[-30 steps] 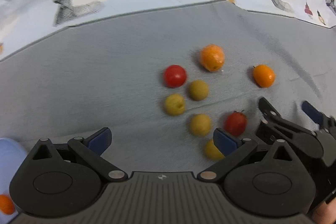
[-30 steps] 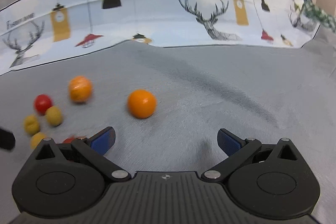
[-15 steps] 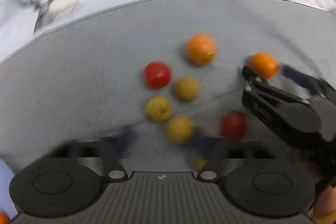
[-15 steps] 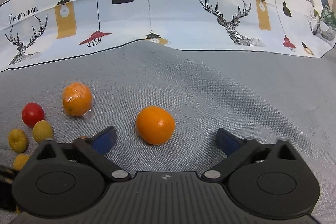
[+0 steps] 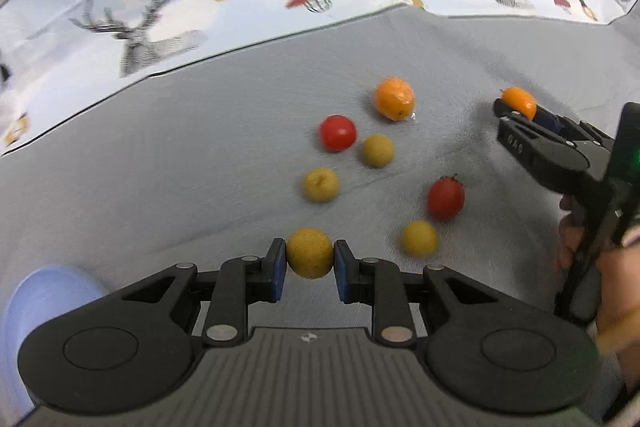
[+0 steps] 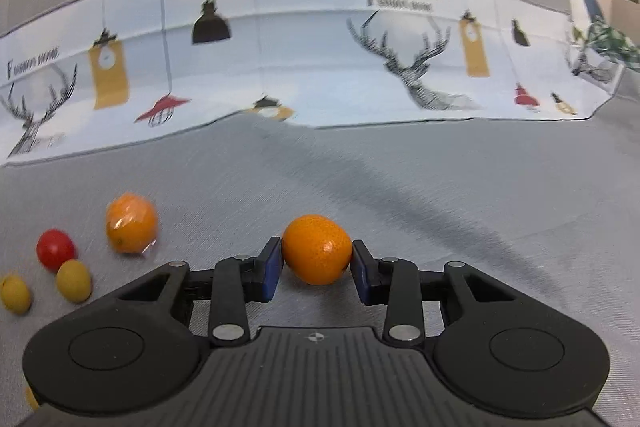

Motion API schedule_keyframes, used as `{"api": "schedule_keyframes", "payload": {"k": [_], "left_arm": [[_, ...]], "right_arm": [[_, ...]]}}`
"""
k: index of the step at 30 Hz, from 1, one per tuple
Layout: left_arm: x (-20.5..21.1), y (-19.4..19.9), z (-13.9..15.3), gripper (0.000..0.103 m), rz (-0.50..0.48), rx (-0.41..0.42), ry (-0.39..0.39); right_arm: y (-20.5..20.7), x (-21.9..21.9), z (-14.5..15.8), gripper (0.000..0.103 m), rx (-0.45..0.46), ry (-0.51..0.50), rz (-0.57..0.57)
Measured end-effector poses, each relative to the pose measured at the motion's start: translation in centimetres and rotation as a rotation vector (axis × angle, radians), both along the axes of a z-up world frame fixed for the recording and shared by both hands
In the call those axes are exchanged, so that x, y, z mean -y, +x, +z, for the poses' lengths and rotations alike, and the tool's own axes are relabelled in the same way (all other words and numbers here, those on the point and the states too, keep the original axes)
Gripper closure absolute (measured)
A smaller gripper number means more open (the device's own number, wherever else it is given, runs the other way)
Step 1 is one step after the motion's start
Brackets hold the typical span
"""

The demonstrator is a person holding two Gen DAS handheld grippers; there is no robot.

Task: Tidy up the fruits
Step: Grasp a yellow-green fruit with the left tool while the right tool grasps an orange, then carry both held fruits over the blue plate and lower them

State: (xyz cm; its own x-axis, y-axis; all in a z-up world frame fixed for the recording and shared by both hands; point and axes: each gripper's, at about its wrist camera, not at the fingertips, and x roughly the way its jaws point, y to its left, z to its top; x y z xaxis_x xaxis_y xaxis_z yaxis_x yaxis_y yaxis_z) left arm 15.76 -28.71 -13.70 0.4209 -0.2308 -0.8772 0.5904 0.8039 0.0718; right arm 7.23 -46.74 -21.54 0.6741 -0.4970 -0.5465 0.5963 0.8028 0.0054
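1. Left wrist view showed a grey cloth (image 5: 160, 167) covering the work surface, with a white printed cloth (image 5: 260, 7) bearing deer and lamp motifs along its 12 o'clock edge.
2. A pale blue container (image 5: 36, 303) sat at 8 o'clock in that view, only partly in frame; its contents could not be made out.
3. The left gripper (image 5: 310, 259) was clenched on a yellow fruit (image 5: 309, 253), both blue pads pressing its sides.
4. The right gripper (image 6: 317, 259) was closing its jaws, with a small orange (image 6: 317, 249) between them; in the right wrist view both pads appeared to touch the fruit's sides. In the left wrist view this gripper entered from 3 o'clock, carried by a hand (image 5: 600, 267).
5. A wrapped orange (image 5: 394, 98) lay at 1 o'clock of the loose group, clear film showing at its lower edge.
6. A red tomato (image 5: 337, 133) lay just beside a yellow-green fruit (image 5: 378, 150), the tomato at that fruit's 10 o'clock; the two were close but apart.
7. A second red tomato (image 5: 445, 197), stem visible, lay at 4 o'clock of the group.
8. A yellow fruit with a dimple (image 5: 320, 184) lay at 7 o'clock of the first tomato.
9. Another yellow fruit (image 5: 419, 238) lay at 7 o'clock of the second tomato, near it without contact.
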Motion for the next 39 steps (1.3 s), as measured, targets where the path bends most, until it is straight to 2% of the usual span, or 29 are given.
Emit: {"api": "schedule_keyframes", "payload": {"k": [6, 11, 19, 23, 30, 39], "left_arm": [[-5.3, -3.9, 4.0, 0.075, 0.014, 0.044, 0.003], [-10.5, -7.8, 6.9, 0.075, 0.031, 0.066, 0.001], [-18.8, -13.1, 10.3, 0.075, 0.102, 0.106, -0.015], [-22.2, -15.8, 11.4, 0.075, 0.129, 0.139, -0.035], [-27.7, -19.4, 12.7, 0.075, 0.210, 0.180, -0.094], [-32.0, -21.5, 14.4, 0.075, 0.285, 0.223, -0.182]], "right_arm": [[-3.7, -1.2, 3.4, 0.065, 0.066, -0.001, -0.046], [-7.8, -6.7, 8.6, 0.065, 0.150, 0.000, 0.020], [-14.3, -19.1, 13.7, 0.065, 0.146, 0.161, 0.313], [-16.2, -24.6, 16.1, 0.065, 0.139, 0.193, 0.457], [-18.4, -31.4, 19.3, 0.065, 0.136, 0.137, 0.624], [-19.8, -36.2, 20.7, 0.065, 0.097, 0.062, 0.717]]}}
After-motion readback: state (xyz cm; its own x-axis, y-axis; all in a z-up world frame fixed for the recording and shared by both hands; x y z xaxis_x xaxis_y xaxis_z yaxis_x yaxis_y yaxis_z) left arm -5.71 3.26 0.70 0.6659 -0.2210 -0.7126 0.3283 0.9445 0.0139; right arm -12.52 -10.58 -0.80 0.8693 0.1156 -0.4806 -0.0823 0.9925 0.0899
